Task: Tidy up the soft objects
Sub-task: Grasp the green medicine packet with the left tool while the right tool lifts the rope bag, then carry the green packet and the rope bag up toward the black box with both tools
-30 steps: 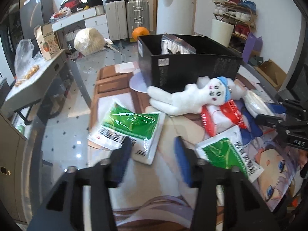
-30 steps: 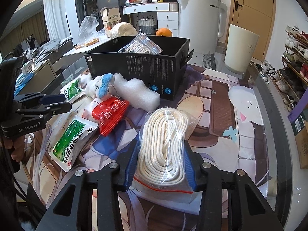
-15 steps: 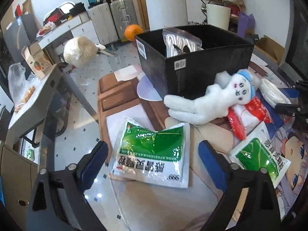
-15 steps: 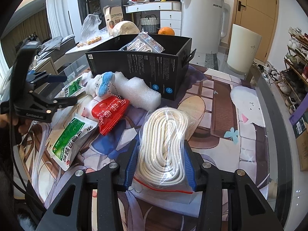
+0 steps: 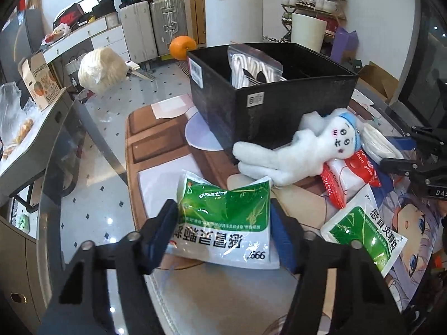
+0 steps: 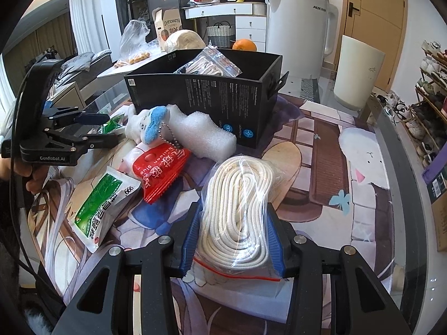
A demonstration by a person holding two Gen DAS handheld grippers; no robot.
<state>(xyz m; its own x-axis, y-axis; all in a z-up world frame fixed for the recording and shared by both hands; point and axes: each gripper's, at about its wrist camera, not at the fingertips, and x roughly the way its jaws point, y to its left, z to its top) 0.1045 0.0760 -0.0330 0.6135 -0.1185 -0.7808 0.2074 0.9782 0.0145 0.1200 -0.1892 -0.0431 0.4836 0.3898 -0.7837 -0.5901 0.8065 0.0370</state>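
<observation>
Left fingers (image 5: 167,223) newly around green pouch (image 5: 226,223)

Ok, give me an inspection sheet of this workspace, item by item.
Surface: table under an illustrated mat.
Job's things: black box already holding one bagged rope; bagged white rope; green-and-white packet; second green packet; plush doll; red packet; white foam block.
Clutter: orange beyond the box.
Grippers: left claw closing, pads on the green-and-white packet; right claw shut on the bagged white rope.
Cables: black cable beside the left claw.
Surroundings: suitcases, shoe rack, white appliance.
</observation>
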